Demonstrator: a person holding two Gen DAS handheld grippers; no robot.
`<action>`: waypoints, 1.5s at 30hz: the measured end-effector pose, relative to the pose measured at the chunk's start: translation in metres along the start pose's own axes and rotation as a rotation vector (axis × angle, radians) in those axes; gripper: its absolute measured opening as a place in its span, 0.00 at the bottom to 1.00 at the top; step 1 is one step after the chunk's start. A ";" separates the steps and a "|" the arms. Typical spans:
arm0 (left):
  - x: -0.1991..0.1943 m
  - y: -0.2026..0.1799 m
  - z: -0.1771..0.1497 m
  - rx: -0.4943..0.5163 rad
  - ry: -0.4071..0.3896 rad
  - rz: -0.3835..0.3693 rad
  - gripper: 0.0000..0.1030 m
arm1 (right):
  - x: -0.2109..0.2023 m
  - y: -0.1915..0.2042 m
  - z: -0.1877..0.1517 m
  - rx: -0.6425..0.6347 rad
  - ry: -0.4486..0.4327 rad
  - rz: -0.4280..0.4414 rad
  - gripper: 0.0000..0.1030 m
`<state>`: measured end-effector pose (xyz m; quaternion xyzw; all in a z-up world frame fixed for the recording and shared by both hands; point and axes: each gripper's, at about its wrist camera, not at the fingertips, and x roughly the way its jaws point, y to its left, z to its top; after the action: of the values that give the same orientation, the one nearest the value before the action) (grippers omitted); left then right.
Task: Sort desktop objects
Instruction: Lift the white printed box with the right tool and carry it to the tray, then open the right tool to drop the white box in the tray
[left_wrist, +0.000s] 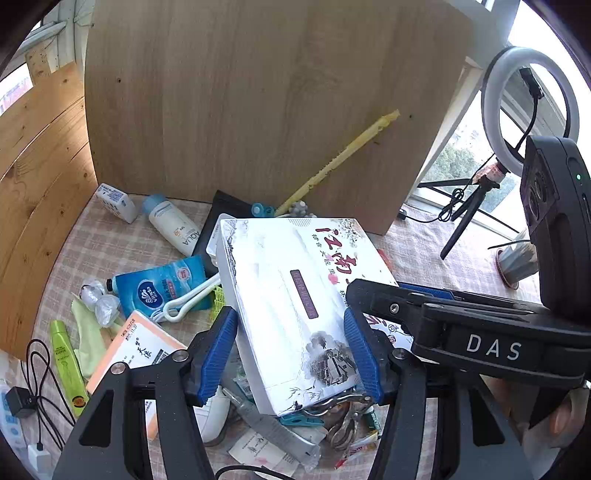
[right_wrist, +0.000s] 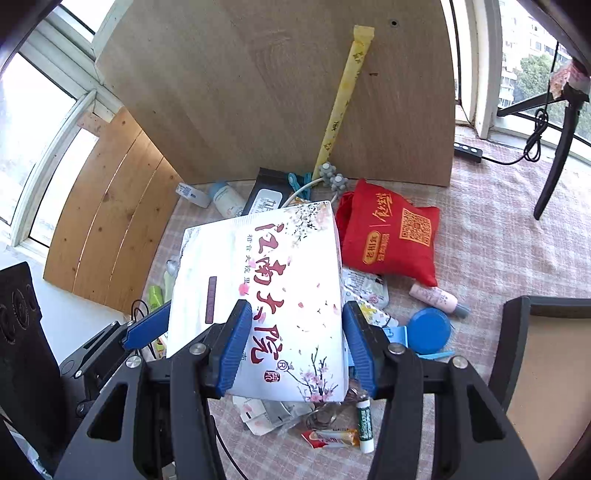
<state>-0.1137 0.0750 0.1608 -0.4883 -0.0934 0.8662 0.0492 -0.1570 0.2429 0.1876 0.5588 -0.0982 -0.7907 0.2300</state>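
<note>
Left wrist view: left gripper (left_wrist: 291, 350) spreading open astride tissue box (left_wrist: 291, 295), long axis running ahead toward worktop's (left_wrist: 461, 258) back edge. Right wrist view: right gripper (right_wrist: 295, 343) also gaping, straddling box's right half, sitting atop clutter mid-worktop; both equally near.

Tissue box (right_wrist: 266, 295): white, red characters, pink blossoms. Cloth bag (right_wrist: 388, 236): red, orange print. Tabletop (right_wrist: 498, 240): pink-and-white check. Round lid (right_wrist: 428, 330): blue. Tube (left_wrist: 66, 354): lime green.
</note>
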 end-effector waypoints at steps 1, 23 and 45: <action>-0.002 -0.009 -0.006 0.010 0.006 -0.016 0.55 | -0.009 -0.007 -0.009 0.011 -0.006 -0.010 0.49; -0.022 -0.264 -0.156 0.409 0.203 -0.318 0.55 | -0.166 -0.187 -0.223 0.379 -0.112 -0.246 0.49; -0.038 -0.271 -0.175 0.489 0.198 -0.278 0.55 | -0.173 -0.165 -0.231 0.362 -0.146 -0.279 0.49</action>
<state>0.0542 0.3529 0.1614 -0.5267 0.0571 0.7961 0.2925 0.0620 0.4931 0.1826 0.5406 -0.1765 -0.8226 0.0072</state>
